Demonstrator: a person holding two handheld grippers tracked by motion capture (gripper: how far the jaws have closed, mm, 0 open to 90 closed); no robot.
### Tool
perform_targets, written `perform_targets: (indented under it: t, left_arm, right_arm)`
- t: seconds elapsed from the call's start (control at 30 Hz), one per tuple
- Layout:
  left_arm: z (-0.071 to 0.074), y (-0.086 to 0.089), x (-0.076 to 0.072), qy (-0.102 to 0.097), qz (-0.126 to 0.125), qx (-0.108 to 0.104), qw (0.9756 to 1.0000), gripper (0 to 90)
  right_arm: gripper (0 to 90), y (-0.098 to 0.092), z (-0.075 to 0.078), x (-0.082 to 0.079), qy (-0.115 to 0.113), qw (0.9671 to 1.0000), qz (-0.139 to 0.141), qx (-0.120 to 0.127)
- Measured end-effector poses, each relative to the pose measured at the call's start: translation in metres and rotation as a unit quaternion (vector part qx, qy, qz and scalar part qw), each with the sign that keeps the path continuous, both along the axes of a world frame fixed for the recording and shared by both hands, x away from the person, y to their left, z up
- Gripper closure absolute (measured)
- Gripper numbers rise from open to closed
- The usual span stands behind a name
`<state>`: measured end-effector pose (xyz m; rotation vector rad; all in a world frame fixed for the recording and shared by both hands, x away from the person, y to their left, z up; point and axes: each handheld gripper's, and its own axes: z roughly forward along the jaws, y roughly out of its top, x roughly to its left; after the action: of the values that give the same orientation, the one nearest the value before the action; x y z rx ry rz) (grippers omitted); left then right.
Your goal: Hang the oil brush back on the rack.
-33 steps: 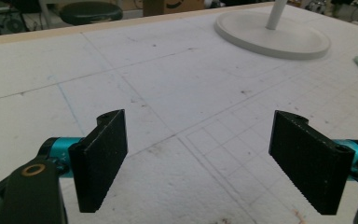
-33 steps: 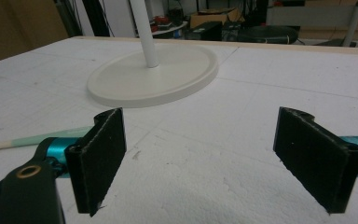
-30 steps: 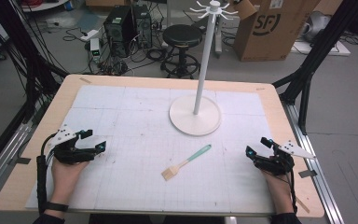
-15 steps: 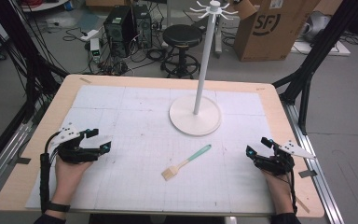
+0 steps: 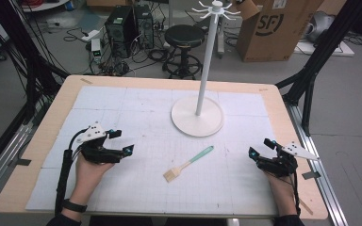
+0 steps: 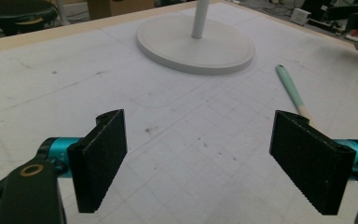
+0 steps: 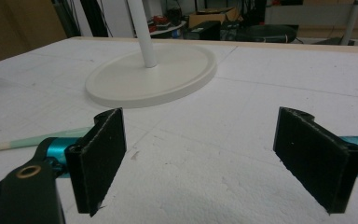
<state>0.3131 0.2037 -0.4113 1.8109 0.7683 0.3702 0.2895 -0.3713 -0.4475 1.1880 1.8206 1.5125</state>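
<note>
Two grippers low over a white gridded mat on a wooden table, one at each near corner. Left gripper held in the person's left hand, jaws spread wide, nothing between them; in the left gripper view only bare mat lies in the gap. Right gripper held in the right hand, jaws likewise wide apart and empty, pointing inward toward the middle of the mat. Between the two, well apart from both, a small brush lies flat: mint-green handle end toward the stand, pale bristle head toward the near edge. White stand upright past the brush, round base resting on the mat, pole topped with a ring of hooks. Brush handle tip near the base, not touching. Behind the table: black stool, cardboard box, computer tower on the floor.
</note>
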Motion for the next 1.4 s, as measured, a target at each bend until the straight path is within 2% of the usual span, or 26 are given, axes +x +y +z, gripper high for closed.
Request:
perform_targets:
  t: [0.23,0.37,0.5,0.73,1.03,1.2,1.4]
  left_arm:
    - [0.001,-0.033,0.004,0.017,-0.023,0.016,0.9995,18.5]
    - [-0.002,-0.048,0.005,0.02,-0.032,0.015,0.9992,17.9]
    - [-0.005,-0.064,0.006,0.028,-0.042,0.023,0.9984,17.9]
    - [-0.008,-0.095,0.007,0.038,-0.071,0.034,0.9962,18.0]
    - [-0.018,-0.133,0.007,0.053,-0.103,0.051,0.992,19.6]
    - [-0.024,-0.149,0.005,0.057,-0.111,0.066,0.99,22.9]
    - [-0.029,-0.165,0.003,0.06,-0.119,0.075,0.9883,31.9]
  right_arm:
    - [16.5,0.0,0.0,0.001,0.002,1.0,0.001,0.001]
    - [16.5,0.0,0.0,0.001,0.003,1.0,0.0,0.001]
    - [16.5,0.0,0.0,0.001,0.004,1.0,0.0,0.001]
    - [16.5,-0.001,0.0,0.001,0.003,1.0,0.001,0.0]
    - [16.5,-0.001,0.0,0.002,0.004,1.0,0.002,0.001]
    - [16.5,-0.001,0.0,0.002,0.006,1.0,0.002,0.001]
    - [16.5,-0.001,0.0,0.002,0.006,1.0,0.002,0.001]
